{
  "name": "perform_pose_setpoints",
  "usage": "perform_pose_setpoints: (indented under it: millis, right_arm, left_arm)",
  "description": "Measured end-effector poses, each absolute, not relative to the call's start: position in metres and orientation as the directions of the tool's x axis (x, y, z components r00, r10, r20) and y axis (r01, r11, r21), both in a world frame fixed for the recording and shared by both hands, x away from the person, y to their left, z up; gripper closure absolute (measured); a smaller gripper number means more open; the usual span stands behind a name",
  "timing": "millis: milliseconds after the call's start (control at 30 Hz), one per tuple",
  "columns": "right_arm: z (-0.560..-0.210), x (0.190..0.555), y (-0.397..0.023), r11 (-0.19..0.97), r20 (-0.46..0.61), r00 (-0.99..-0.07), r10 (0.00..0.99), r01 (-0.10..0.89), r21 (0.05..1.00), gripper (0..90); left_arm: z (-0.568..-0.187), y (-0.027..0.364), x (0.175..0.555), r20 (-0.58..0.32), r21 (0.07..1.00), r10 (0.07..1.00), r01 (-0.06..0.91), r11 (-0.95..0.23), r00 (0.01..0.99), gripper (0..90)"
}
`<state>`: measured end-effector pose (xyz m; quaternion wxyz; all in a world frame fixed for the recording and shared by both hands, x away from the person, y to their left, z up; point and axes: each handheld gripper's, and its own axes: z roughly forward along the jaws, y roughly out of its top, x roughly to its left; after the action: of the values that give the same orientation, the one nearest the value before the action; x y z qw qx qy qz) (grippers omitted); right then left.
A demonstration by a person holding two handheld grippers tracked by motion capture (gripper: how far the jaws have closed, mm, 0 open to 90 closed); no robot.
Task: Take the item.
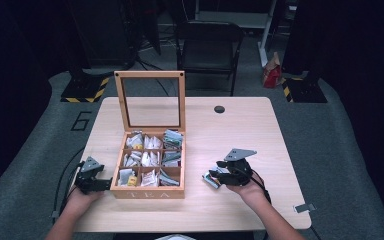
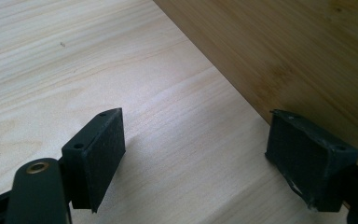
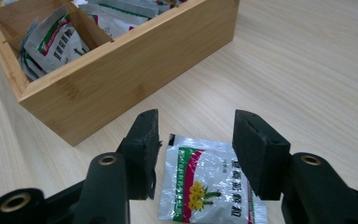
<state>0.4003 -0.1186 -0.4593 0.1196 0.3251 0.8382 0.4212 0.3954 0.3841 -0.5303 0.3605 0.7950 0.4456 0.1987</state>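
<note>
A wooden tea box [image 1: 147, 192] stands open on the table, its glass lid [image 1: 150, 75] upright, its compartments stuffed with several sachets. My left gripper [image 1: 102, 185] rests at the box's front left corner, open with nothing between its jaws; in the left gripper view [image 2: 196, 154] one pad lies against the box wall [image 2: 284, 56]. My right gripper [image 1: 215, 177] is to the right of the box, open. A silver tea sachet [image 3: 205, 186] with a red-and-green stripe lies flat on the table between its jaws [image 3: 196, 154], and the pads do not press it. The box [image 3: 121, 70] is just beyond.
The light wooden table [image 1: 240, 135] has a cable hole [image 1: 219, 109] at the back and a metal clip [image 1: 305, 207] at its front right edge. A black chair [image 1: 207, 42] stands behind the table, and a red bag [image 1: 271, 72] sits on the floor.
</note>
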Motion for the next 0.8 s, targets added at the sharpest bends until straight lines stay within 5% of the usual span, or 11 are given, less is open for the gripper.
perform_pose_setpoints:
  millis: [800]
  right_arm:
    - [-0.458, 0.408, -0.16, 0.35, 0.08, -0.671, 0.737, 0.48, 0.804, 49.7]
  left_arm:
    - [-0.53, 0.384, 0.395, -0.006, 0.746, 0.85, 0.568, -0.347, 0.526, 19.0]
